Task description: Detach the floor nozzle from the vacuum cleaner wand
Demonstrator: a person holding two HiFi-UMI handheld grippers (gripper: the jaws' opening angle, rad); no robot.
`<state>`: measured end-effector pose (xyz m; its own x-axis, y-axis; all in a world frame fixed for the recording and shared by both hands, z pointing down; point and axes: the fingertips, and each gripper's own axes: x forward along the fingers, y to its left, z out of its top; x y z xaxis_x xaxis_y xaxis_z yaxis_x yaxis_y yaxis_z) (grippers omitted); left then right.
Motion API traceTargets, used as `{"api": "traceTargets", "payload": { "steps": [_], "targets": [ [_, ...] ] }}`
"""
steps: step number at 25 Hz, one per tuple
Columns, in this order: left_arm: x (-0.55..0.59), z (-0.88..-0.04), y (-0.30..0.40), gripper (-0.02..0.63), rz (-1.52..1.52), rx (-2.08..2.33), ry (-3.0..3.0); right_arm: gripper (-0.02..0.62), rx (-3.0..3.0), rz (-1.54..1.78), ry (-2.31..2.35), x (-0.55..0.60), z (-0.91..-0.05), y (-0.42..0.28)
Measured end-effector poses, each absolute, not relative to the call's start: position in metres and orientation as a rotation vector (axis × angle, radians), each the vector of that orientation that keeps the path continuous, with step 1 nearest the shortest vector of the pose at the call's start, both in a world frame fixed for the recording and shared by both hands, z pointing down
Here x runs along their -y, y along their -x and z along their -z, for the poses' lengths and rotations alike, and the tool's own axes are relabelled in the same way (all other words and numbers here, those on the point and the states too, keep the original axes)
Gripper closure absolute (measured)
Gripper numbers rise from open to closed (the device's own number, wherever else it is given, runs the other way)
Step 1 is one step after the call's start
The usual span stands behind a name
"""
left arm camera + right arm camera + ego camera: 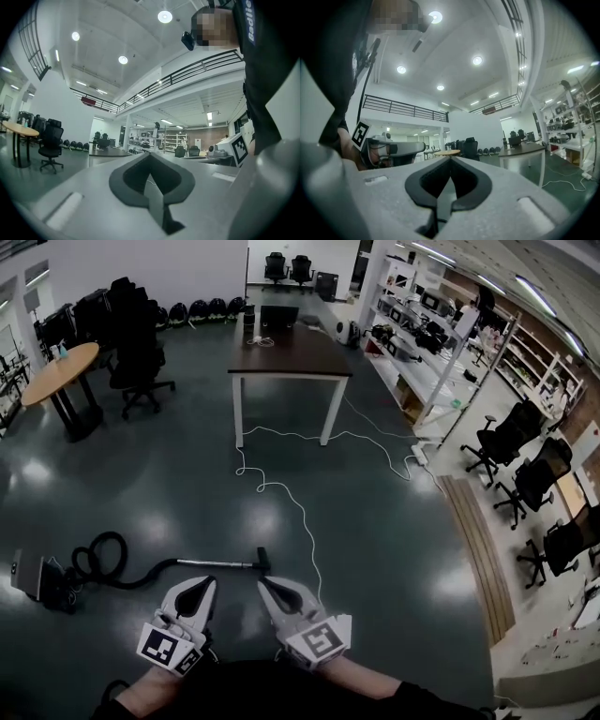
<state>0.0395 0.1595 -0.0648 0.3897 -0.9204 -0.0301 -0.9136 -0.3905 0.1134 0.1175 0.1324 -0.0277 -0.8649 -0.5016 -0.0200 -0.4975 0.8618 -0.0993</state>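
Observation:
In the head view a vacuum cleaner lies on the dark green floor. Its grey body (28, 576) is at the far left, a black hose (108, 559) coils from it, and a thin metal wand (211, 564) runs right to a small black floor nozzle (263, 560). My left gripper (202, 584) and right gripper (265, 586) hang side by side just in front of the wand, both shut and empty, tips near the nozzle end. The left gripper (151, 157) and right gripper (449, 161) point level across the room; neither gripper view shows the vacuum.
A white cable (291, 498) snakes over the floor from a dark-topped table (289, 354) toward my grippers. A round wooden table (58, 371) and office chairs (141, 367) stand at the left, shelving (441, 352) and more chairs (525, 465) at the right.

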Motion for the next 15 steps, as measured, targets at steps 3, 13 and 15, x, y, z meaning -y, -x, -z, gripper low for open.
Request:
{"api": "traceTargets", "payload": {
  "steps": [3,13,15],
  "targets": [
    [-0.157,0.065,-0.050,0.606,0.132,1.721,-2.521,0.595,-3.004,0.149,0.782,-0.129,0.022,-0.130],
    [-0.129,0.043,-0.005,0.606,0.140,1.781,-2.449,0.595,-3.069,0.192,0.823,-0.098,0.001,-0.110],
    [-0.121,0.034,0.014,0.606,0.137,1.761,-2.456,0.595,-3.092,0.174,0.882,-0.089,-0.003,-0.095]
  ]
}}
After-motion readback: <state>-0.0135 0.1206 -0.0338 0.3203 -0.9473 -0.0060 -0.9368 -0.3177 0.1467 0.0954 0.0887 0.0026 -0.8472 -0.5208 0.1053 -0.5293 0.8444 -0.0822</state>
